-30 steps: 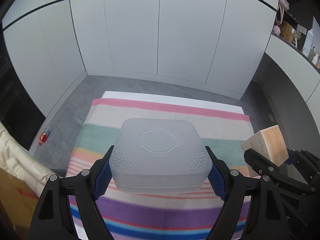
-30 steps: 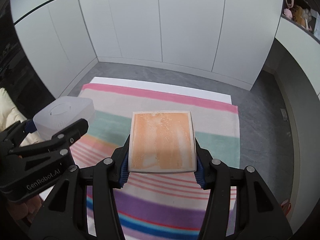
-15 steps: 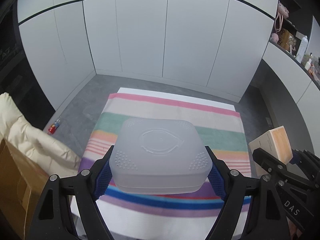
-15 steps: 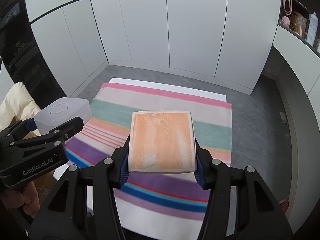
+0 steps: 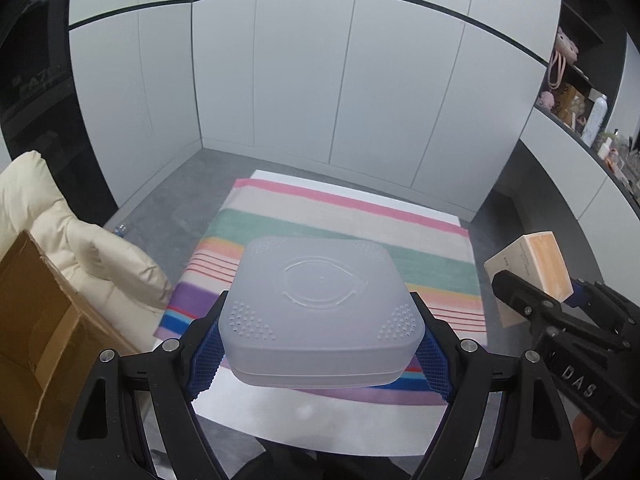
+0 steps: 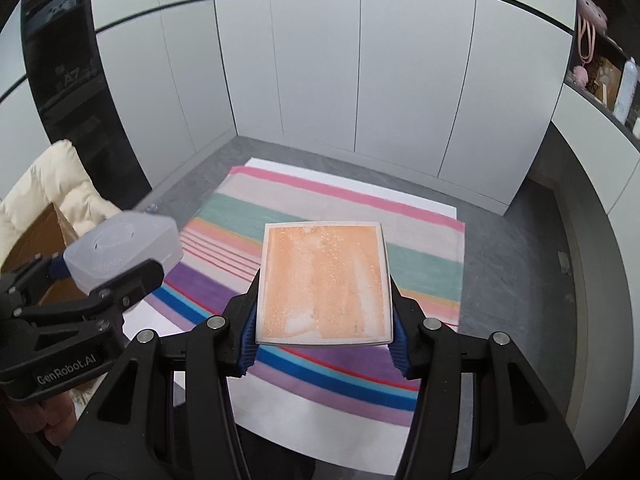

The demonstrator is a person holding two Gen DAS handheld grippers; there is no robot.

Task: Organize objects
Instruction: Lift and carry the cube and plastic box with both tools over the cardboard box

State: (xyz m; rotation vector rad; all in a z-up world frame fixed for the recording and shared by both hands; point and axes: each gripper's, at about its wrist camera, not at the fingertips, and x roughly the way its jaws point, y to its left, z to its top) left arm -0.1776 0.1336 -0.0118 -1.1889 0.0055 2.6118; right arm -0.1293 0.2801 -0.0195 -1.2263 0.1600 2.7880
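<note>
The left claw pinches a smooth, cloudy plastic box with round corners, and the right claw pinches a flat orange box.

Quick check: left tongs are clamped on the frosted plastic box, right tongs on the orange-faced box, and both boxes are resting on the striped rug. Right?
Not quite. The grips are as you say: left tongs on the frosted plastic box, right tongs on the orange-faced box. But neither box rests on the striped rug; both are held in the air above it, as both wrist views show.
</note>
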